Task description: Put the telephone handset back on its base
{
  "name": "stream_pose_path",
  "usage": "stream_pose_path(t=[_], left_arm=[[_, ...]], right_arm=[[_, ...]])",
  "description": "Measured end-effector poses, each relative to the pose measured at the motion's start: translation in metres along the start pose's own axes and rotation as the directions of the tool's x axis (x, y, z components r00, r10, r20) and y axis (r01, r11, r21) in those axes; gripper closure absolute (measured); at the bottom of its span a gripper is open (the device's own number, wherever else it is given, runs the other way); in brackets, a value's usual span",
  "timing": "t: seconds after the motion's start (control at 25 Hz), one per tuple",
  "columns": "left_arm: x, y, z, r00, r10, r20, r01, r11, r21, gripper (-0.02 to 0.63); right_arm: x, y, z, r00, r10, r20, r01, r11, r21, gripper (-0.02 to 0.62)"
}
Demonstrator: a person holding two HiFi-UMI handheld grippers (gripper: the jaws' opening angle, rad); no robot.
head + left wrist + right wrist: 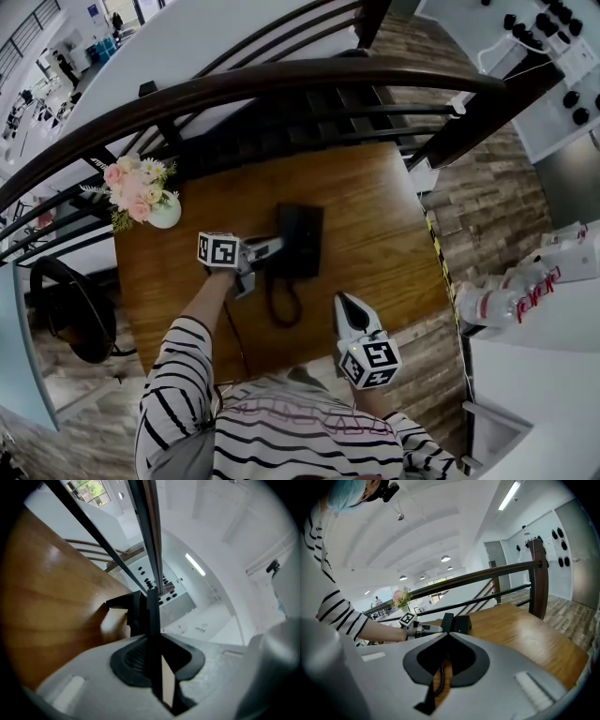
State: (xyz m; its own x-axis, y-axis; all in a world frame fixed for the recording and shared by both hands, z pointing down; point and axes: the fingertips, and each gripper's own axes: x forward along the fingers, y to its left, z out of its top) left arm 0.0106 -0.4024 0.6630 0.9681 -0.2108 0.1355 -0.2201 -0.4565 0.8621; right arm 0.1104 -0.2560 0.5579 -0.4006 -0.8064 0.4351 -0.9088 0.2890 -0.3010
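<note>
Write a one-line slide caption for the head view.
Left gripper grips the black handset at its base on a wooden table; right gripper hovers shut nearby.

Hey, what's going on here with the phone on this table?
A person in a striped top is working two handheld grippers over a wooden table. The left gripper is clamped on the black handset, holding it against the telephone base, apparently not seated yet. The coiled cord lies on the table. The right gripper, jaws together and empty, hovers nearer the person, clear of the phone.
</note>
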Motion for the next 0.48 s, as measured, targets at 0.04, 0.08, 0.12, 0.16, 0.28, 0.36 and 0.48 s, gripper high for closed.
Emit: stream_pose_path(t=[0.04, 0.08, 0.12, 0.16, 0.28, 0.36, 0.48], left_arm=[[0.0, 0.0025, 0.0006, 1.0, -0.001, 0.005, 0.001, 1.0, -0.005, 0.537], [0.0, 0.0043, 0.0013, 1.0, -0.003, 0.008, 0.003, 1.0, -0.01, 0.537], [0.0001, 0.0053, 0.0017, 1.0, -0.007, 0.011, 0.007, 1.0, -0.013, 0.537], [0.0003, 0.0056, 0.0019, 1.0, -0.013, 0.013, 0.013, 1.0, -0.016, 0.537], [0.0011, 0.0063, 0.0024, 0.999, -0.033, 0.018, 0.033, 0.999, -0.022, 0.535], [0.0016, 0.007, 0.0023, 0.999, -0.044, 0.017, 0.044, 0.999, -0.021, 0.535], [0.0021, 0.0063, 0.0001, 0.999, -0.051, 0.011, 0.052, 0.999, -0.017, 0.537]], right_arm=[[0.0009, -0.0001, -0.0003, 1.0, 0.0, -0.001, 0.0, 1.0, 0.001, 0.595], [0.0015, -0.0005, -0.0008, 1.0, -0.002, -0.002, 0.002, 1.0, 0.002, 0.595], [0.0017, -0.0013, -0.0014, 1.0, -0.004, -0.004, 0.004, 1.0, 0.004, 0.595], [0.0017, -0.0025, -0.0023, 1.0, -0.006, -0.006, 0.006, 1.0, 0.005, 0.595], [0.0023, -0.0057, -0.0048, 1.0, -0.013, -0.013, 0.013, 1.0, 0.007, 0.595], [0.0027, -0.0068, -0.0054, 1.0, -0.017, -0.015, 0.017, 1.0, 0.008, 0.595], [0.0014, -0.0081, -0.0063, 1.0, -0.021, -0.016, 0.021, 1.0, 0.012, 0.595]])
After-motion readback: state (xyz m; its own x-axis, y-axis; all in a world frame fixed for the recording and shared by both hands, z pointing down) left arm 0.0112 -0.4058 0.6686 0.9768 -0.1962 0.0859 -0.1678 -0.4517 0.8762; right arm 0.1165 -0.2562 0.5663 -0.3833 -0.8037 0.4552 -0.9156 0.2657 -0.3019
